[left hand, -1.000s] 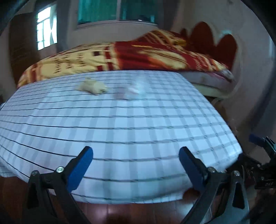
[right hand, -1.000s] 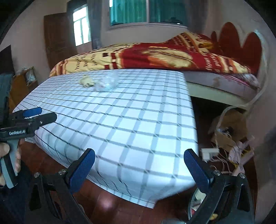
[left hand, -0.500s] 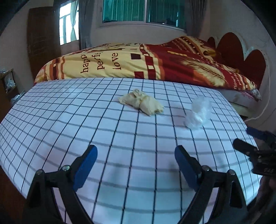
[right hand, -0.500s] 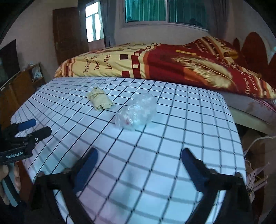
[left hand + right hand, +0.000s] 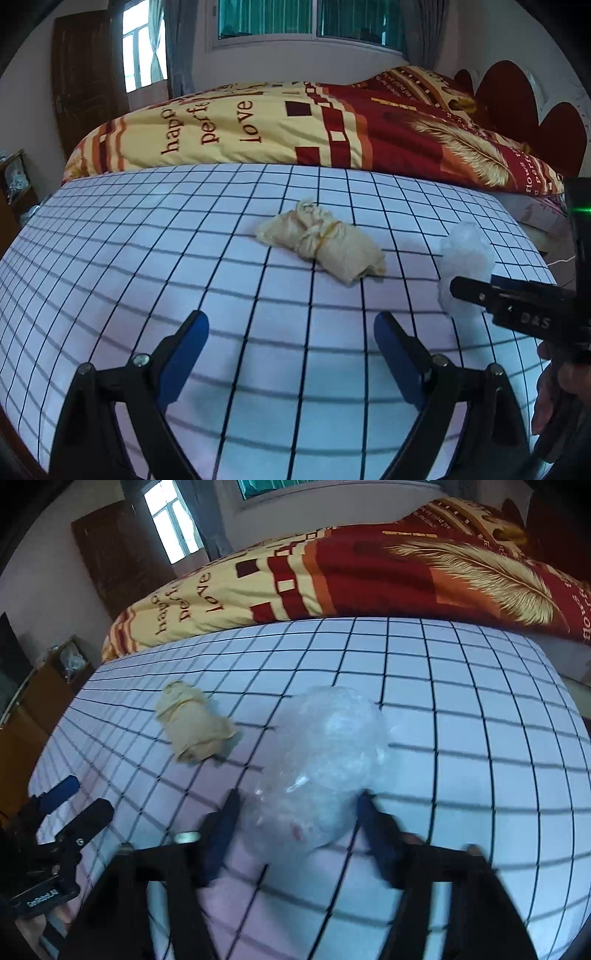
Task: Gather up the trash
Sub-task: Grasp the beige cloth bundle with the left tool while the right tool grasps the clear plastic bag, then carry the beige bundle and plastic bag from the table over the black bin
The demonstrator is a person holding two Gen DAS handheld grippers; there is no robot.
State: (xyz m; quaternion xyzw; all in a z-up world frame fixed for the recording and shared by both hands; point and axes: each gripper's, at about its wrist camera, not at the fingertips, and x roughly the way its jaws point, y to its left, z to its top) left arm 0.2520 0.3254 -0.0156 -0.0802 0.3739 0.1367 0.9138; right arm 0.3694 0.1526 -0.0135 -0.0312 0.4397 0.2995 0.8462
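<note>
A crumpled clear plastic wad (image 5: pixel 325 764) near the checked desk's (image 5: pixel 480 738) right edge sits between the closing jaws of the right claw (image 5: pixel 295 827), not yet visibly pinched. The wide-open left claw (image 5: pixel 291 347) faces a tan bundle (image 5: pixel 325 245) mid-desk, likely next. No bin shows.

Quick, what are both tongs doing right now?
Left tongs: open, holding nothing.
Right tongs: closing around the plastic wad, grip not clear yet.
</note>
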